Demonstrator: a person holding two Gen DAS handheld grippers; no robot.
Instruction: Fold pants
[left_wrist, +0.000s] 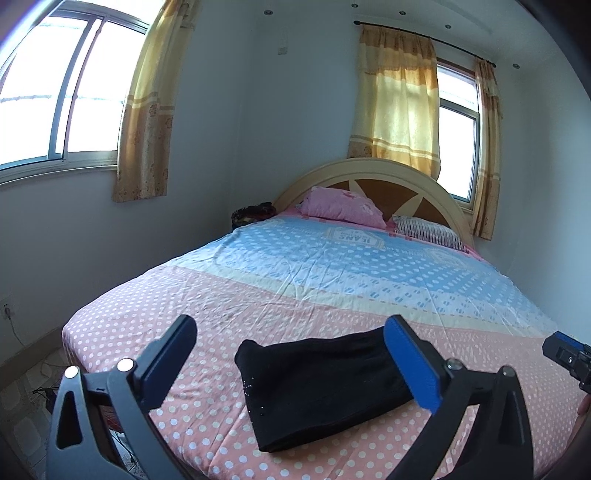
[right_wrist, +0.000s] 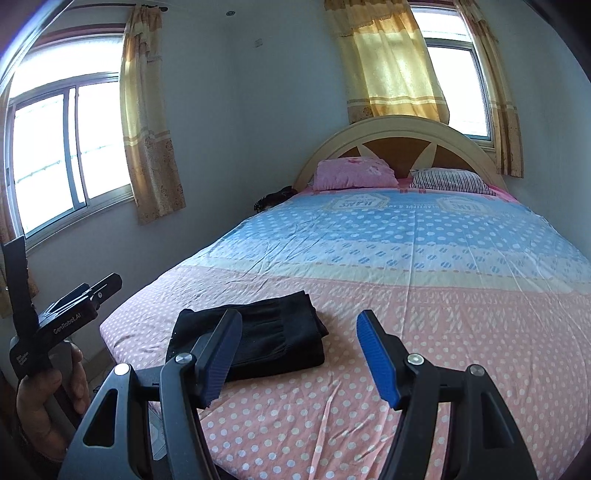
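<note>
The black pants (left_wrist: 325, 384) lie folded into a compact rectangle near the foot of the bed, on the pink dotted sheet (left_wrist: 258, 302). My left gripper (left_wrist: 290, 328) hovers above and behind them, jaws spread wide, nothing between its pads. In the right wrist view the folded pants (right_wrist: 273, 332) rest to the left of centre. My right gripper (right_wrist: 299, 317) stands open above the sheet beside them and holds nothing. A hand (right_wrist: 48, 391) holds the left gripper (right_wrist: 64, 266) at the left edge of that view.
Pink pillow (left_wrist: 343, 206) and striped pillow (left_wrist: 428, 229) lie against the curved headboard (left_wrist: 369, 166). The sheet turns blue (left_wrist: 332, 258) toward the head. A dark bundle (left_wrist: 253, 214) sits by the wall. Cables lie on the floor (left_wrist: 40, 391) left of the bed.
</note>
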